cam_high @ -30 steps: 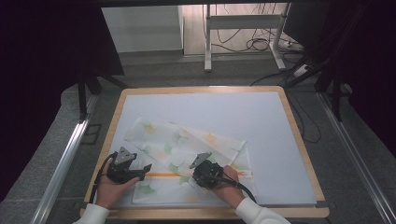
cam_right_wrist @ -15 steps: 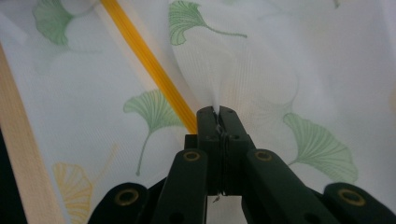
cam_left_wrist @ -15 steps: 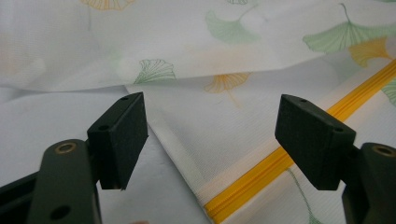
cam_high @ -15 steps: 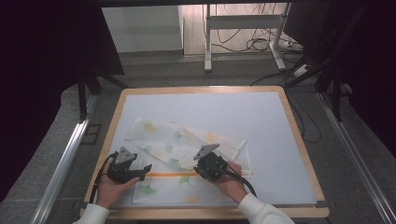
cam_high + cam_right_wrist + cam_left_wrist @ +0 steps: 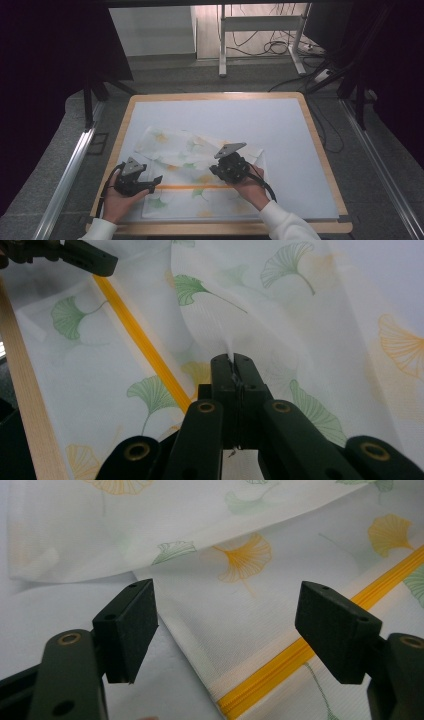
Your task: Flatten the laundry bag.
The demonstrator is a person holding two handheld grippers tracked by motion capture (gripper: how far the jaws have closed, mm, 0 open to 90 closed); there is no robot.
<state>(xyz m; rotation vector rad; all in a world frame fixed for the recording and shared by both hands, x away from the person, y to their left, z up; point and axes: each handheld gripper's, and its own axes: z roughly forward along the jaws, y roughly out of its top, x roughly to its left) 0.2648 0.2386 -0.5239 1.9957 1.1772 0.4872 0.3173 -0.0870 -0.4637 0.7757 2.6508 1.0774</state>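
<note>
One mesh bag (image 5: pixel 200 175) with a ginkgo print and a yellow zipper (image 5: pixel 195 187) lies flat on the counter (image 5: pixel 300 145), near the person's edge. Right gripper (image 5: pixel 234 361) has its jaws pressed together on a fold of the fabric, pulling it into a peak, probably to fold the bag over. Left gripper (image 5: pixel 227 630) has its jaws spread, straddling the bag's corner and zipper end, seemingly poised to pin it.
</note>
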